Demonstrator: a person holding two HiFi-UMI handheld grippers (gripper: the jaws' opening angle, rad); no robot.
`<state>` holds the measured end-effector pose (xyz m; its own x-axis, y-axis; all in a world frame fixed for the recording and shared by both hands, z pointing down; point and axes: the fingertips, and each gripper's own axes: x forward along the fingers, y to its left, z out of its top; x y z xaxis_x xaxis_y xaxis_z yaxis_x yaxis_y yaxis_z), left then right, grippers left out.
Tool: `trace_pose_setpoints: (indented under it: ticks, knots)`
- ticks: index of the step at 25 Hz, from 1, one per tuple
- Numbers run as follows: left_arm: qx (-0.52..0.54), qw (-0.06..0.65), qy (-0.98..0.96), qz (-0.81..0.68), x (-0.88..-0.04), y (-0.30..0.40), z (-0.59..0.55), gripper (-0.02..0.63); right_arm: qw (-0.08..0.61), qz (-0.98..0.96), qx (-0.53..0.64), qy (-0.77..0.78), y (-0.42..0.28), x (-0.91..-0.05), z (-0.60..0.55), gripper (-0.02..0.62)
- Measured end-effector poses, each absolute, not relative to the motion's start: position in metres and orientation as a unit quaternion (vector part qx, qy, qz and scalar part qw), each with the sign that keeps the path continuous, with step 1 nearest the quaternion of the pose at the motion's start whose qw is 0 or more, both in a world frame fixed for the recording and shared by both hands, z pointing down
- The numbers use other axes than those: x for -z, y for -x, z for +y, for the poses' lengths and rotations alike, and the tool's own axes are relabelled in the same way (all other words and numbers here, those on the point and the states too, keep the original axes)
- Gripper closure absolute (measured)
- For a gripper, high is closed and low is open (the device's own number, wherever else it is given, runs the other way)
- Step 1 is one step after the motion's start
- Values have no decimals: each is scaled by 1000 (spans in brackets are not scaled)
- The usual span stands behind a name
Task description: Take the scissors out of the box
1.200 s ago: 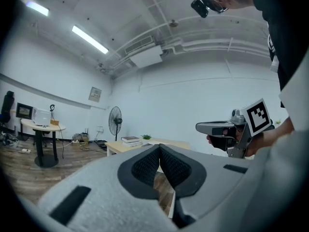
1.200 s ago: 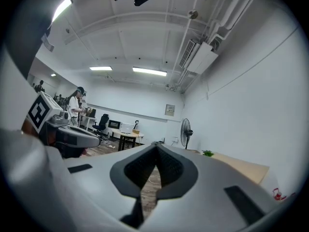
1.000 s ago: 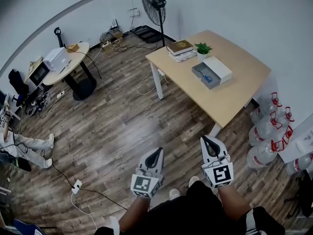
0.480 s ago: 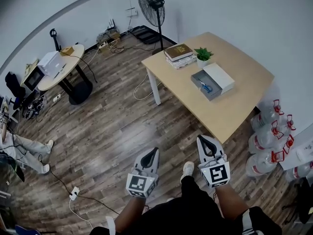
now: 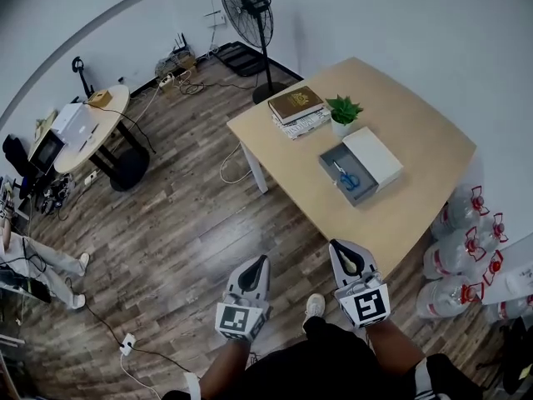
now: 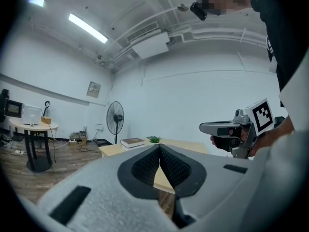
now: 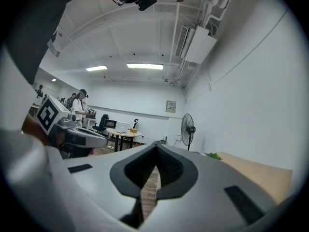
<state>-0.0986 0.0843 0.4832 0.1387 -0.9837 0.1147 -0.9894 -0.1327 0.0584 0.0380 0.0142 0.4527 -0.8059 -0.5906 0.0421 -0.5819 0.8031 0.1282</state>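
Note:
Blue-handled scissors (image 5: 348, 178) lie in an open grey box (image 5: 332, 157) on the wooden table (image 5: 416, 123); the box's white lid (image 5: 373, 157) sits against its right side. My left gripper (image 5: 258, 263) and right gripper (image 5: 341, 250) are held side by side over the floor, short of the table's near edge, both shut and holding nothing. In the left gripper view the jaws (image 6: 159, 148) meet at the tips, with the table (image 6: 188, 145) ahead and the right gripper (image 6: 227, 128) to the right. The right gripper view shows its jaws (image 7: 155, 146) touching too.
On the table's far end are stacked books (image 5: 296, 107) and a small potted plant (image 5: 342, 109). A standing fan (image 5: 244, 7) is beyond it. Water jugs (image 5: 454, 240) stand right of the table. A round table (image 5: 83, 127) with equipment and floor cables (image 5: 125, 340) lie left.
Both grippers have advanced toward the table together; the table and box now appear closer and more central in the head view. Both stay shut.

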Motion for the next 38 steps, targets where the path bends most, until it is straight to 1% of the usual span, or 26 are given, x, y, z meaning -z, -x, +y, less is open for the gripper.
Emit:
trace_pose_setpoints:
  ticks: [3, 6, 11, 20, 25, 33, 38]
  knots:
    - [-26, 59, -753, -654, -480, 98, 44, 606, 54, -952, 63, -294, -33, -454, -24, 601]
    - [-30, 37, -757, -652, -477, 100, 12, 606, 44, -954, 72, -288, -32, -449, -55, 601]
    - [-28, 30, -752, -658, -471, 107, -20, 606, 28, -954, 99, -281, -28, -438, -87, 601]
    - [-24, 58, -757, -650, -475, 120, -77, 606, 59, -958, 60, -274, -10, -454, -136, 601]
    - [-36, 55, -771, -634, -488, 147, -125, 606, 45, -951, 39, -302, 6, -455, -179, 601]
    - [-48, 53, -820, -569, -481, 168, -212, 606, 63, -937, 13, -344, 43, -457, -249, 601]
    - [-44, 50, -850, -522, -477, 176, -254, 606, 99, -917, 28, -384, 50, -458, -288, 600]
